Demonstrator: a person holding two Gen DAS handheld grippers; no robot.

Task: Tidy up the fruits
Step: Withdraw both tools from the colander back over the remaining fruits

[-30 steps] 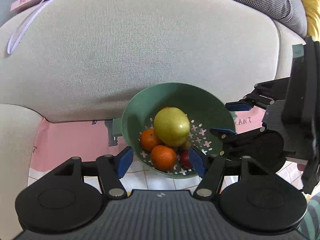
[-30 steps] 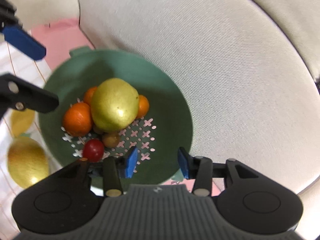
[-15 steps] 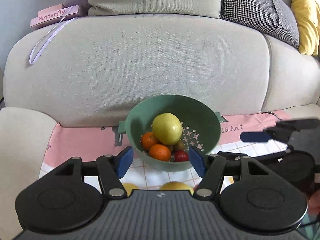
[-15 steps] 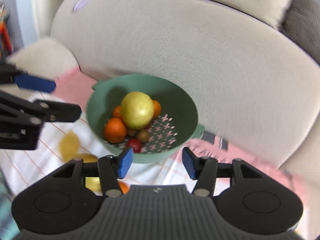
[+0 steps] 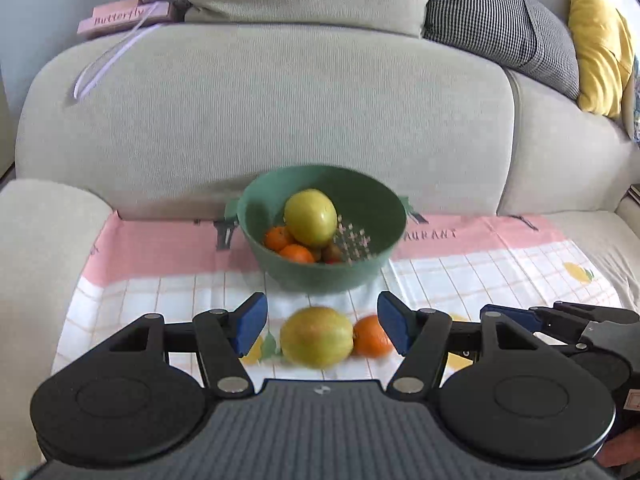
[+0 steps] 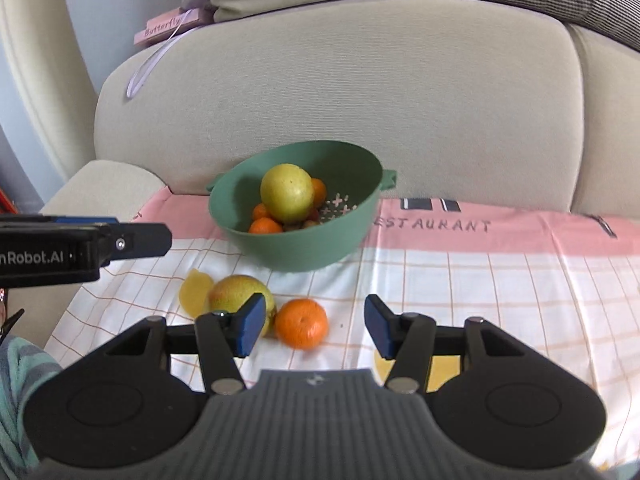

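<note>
Sofa seat (image 5: 624,240) covered w/ cloth (image 5: 500,276): pink band at back, white grid toward front. Green colander (image 5: 320,276) set on cloth near backrest, w/ fruit inside. Yellow-green apple (image 5: 316,336) & orange (image 5: 370,336) laid on cloth in front of colander, side by side, approx. touching.

Each claw (image 5: 319,323) is matte black with blue pads (image 5: 250,322), silver pivot screws and a ribbed grey body; white lettering marks the left claw (image 6: 80,240); a teal-striped sleeve (image 6: 16,376) shows.
</note>
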